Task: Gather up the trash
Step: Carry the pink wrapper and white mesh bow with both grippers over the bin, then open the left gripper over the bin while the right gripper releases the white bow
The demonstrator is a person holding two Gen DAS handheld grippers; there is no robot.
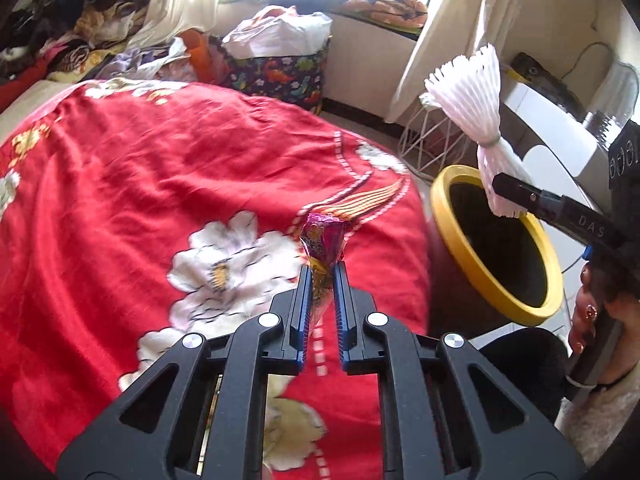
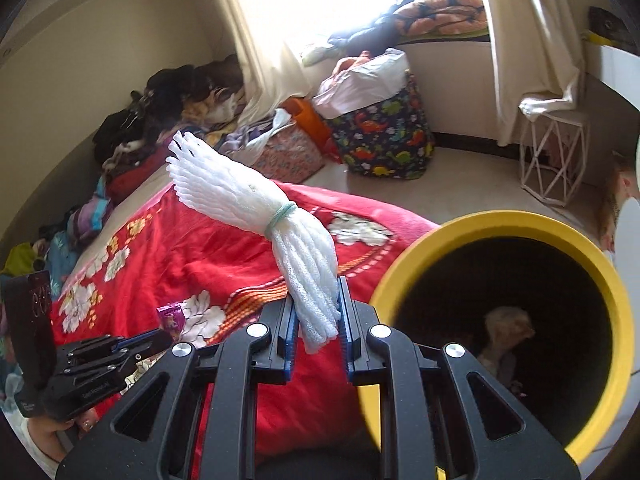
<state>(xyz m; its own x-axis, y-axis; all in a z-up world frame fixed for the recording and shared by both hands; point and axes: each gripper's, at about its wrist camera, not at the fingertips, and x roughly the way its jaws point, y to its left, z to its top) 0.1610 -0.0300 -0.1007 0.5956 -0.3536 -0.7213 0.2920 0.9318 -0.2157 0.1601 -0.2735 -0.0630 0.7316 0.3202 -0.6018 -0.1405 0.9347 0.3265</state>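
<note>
My left gripper [image 1: 322, 266] is shut on a pink candy wrapper [image 1: 323, 240], held just above the red flowered blanket [image 1: 160, 168]. The same wrapper [image 2: 171, 318] and left gripper [image 2: 160, 338] show at lower left in the right wrist view. My right gripper [image 2: 316, 292] is shut on a white foam net bundle [image 2: 256, 200] tied with a pale green band. In the left wrist view that bundle [image 1: 476, 100] stands upright over the rim of a round bin with a yellow rim [image 1: 448, 208], with my right gripper [image 1: 504, 192] at its lower end. The bin [image 2: 500, 220] opens dark beside the bed, with some trash inside.
A dinosaur-print bag [image 2: 384, 144] stuffed with plastic bags stands on the floor beyond the bed. A white wire stool [image 2: 554, 160] is by the curtain. Clothes [image 2: 160, 120] pile along the wall at the bed's far side. A person's hand [image 1: 588, 312] shows at the right edge.
</note>
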